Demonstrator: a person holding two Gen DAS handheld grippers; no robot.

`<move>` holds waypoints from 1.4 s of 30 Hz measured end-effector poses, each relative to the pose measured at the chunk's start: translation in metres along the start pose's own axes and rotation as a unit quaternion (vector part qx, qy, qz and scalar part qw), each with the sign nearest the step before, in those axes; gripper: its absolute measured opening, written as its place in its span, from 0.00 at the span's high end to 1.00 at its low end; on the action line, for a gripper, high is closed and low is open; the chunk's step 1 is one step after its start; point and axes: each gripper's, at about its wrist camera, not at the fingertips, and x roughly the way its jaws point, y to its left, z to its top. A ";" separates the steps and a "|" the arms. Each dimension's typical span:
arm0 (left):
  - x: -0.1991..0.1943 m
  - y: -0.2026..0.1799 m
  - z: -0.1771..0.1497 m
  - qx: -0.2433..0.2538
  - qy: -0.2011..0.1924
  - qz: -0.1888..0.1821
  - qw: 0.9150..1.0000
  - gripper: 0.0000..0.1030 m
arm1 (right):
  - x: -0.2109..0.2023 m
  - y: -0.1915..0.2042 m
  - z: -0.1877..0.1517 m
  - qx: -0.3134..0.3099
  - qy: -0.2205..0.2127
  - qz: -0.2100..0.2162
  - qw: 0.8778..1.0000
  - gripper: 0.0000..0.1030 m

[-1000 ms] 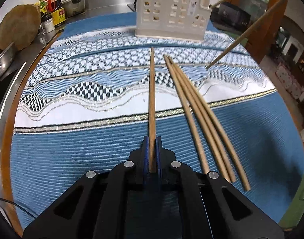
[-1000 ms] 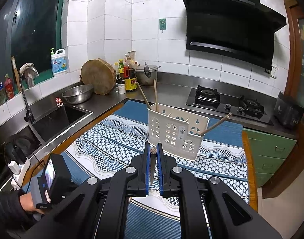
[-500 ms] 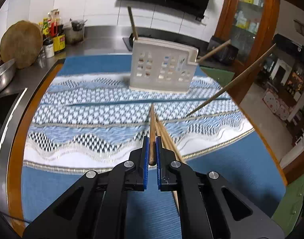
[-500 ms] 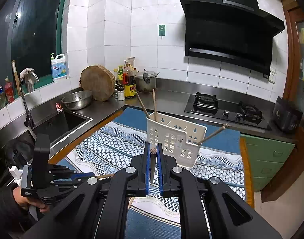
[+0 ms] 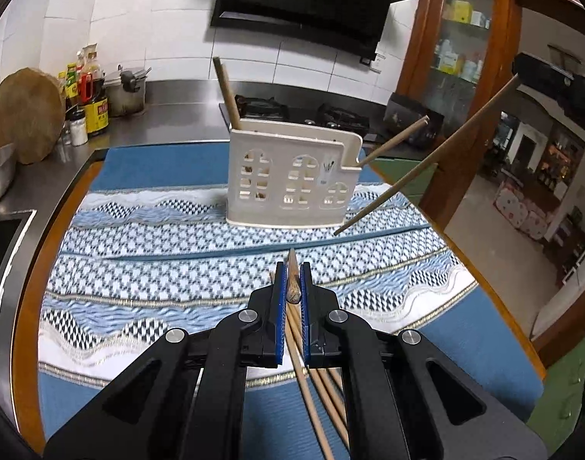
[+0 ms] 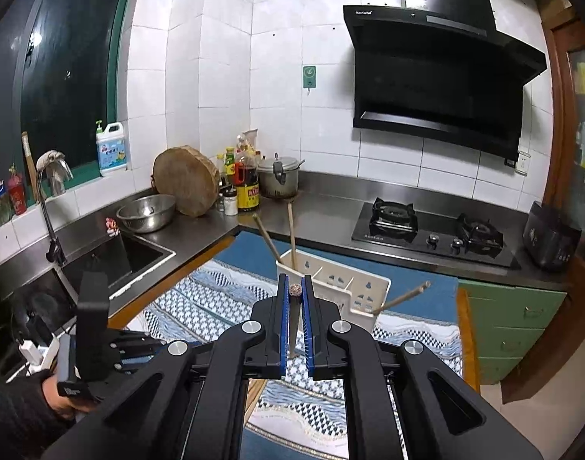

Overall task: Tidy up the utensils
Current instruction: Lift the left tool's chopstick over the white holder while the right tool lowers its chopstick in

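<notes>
Chopstick, left-held (image 5: pixel 293 281): wooden, pinched between the blue pads of the left gripper (image 5: pixel 292 283), seen nearly end-on, its tip toward the holder. It hangs above the cloth, clear of the surface.

Chopstick, right-held (image 6: pixel 294 314): wooden, pinched between the pads of the right gripper (image 6: pixel 294 308), round butt end uppermost, shaft slanting down between the fingers. From the left wrist view the same stick (image 5: pixel 426 165) shows as a long diagonal to the right of the holder, its tip low and near the holder's base.

Loose chopsticks (image 5: pixel 311 395): several, lying together on the cloth directly under the left gripper; exact count cannot be told.

Utensil holder (image 5: pixel 292 176): white plastic, perforated front, divided into compartments, upright on the far half of the cloth. Two chopsticks (image 6: pixel 280 234) stand tilted in its left end compartment; one chopstick (image 6: pixel 401 299) leans out low from its right end.

Cloth (image 5: pixel 158 268): blue with white and dark geometric bands, spread over a wood-edged table (image 5: pixel 27 306).

Surroundings: steel counter with sink (image 6: pixel 112 260), metal bowl (image 6: pixel 146 212), round wooden block (image 6: pixel 187 180), bottles (image 6: pixel 246 180), pot (image 6: pixel 279 178), gas hob (image 6: pixel 434 226), range hood (image 6: pixel 434 76). A sleeved hand (image 6: pixel 62 395) holds the left gripper's handle at lower left.
</notes>
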 end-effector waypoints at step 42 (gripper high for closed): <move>0.000 -0.013 0.089 0.041 -0.049 -0.019 0.998 0.95 | 0.084 -0.071 0.059 0.014 -0.003 -0.071 0.997 0.94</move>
